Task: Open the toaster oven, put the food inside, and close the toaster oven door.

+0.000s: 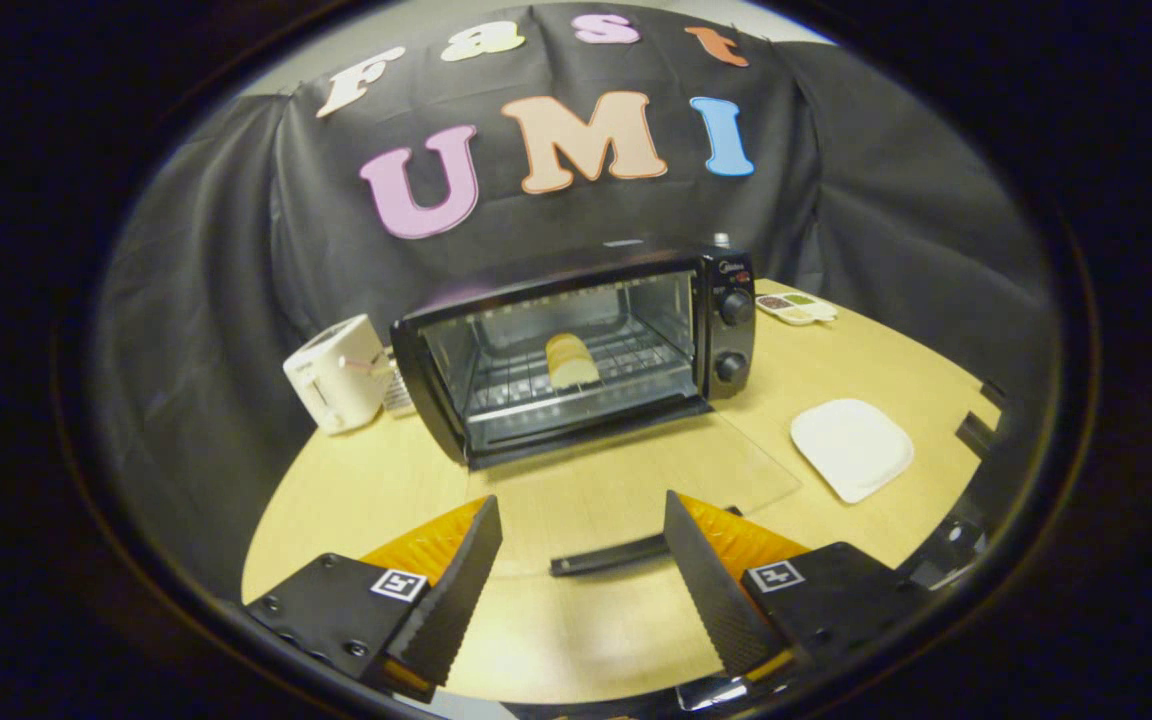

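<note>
- Black toaster oven point(576, 350) stands at the wooden table's point(366, 480) far edge; pale bread slice point(571, 360) sits on its rack.
- Clear glass door point(636, 480) lies folded down: stiff, fragile, likely slippery.
- Gripper point(576, 590) fingers spread apart, empty; grasp the dark door handle point(611, 555) between them.

gripper view | low over table point(356, 490) | faces toaster oven point(576, 345) | near

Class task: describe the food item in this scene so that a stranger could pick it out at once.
Find the black toaster oven on the wooden table, its glass door folded down towards the open gripper. On its wire rack stands a pale bread slice, the only food inside.
</note>
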{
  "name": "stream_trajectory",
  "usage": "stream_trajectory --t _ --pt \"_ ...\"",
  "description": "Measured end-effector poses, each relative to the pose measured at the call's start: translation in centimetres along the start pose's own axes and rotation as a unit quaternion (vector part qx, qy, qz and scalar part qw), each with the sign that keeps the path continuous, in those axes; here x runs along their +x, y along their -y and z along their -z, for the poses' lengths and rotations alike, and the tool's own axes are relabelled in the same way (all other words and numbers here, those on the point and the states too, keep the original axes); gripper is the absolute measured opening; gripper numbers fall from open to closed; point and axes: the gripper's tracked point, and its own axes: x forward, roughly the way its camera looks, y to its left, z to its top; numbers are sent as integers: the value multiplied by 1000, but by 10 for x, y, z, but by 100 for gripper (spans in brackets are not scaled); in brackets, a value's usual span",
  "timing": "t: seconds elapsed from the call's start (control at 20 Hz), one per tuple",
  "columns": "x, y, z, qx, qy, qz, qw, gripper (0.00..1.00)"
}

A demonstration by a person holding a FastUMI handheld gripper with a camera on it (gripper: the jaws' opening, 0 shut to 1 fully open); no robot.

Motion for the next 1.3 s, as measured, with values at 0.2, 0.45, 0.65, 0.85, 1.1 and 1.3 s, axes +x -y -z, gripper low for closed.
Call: stream_trajectory --t 0.2,0.45,0.65,0.85,1.1,1.3 --pt "-3 16 44 -65 -39 19 997 100" --pt "15 18 61 -36 -49 -6 998 100" --pt "35 27 72 -23 -67 -7 997 100" --pt "51 19 75 -4 -69 -32 997 100" --pt "53 19 74 -19 -67 -35 997 100" --pt "53 21 72 -35 -64 -36 997 100"
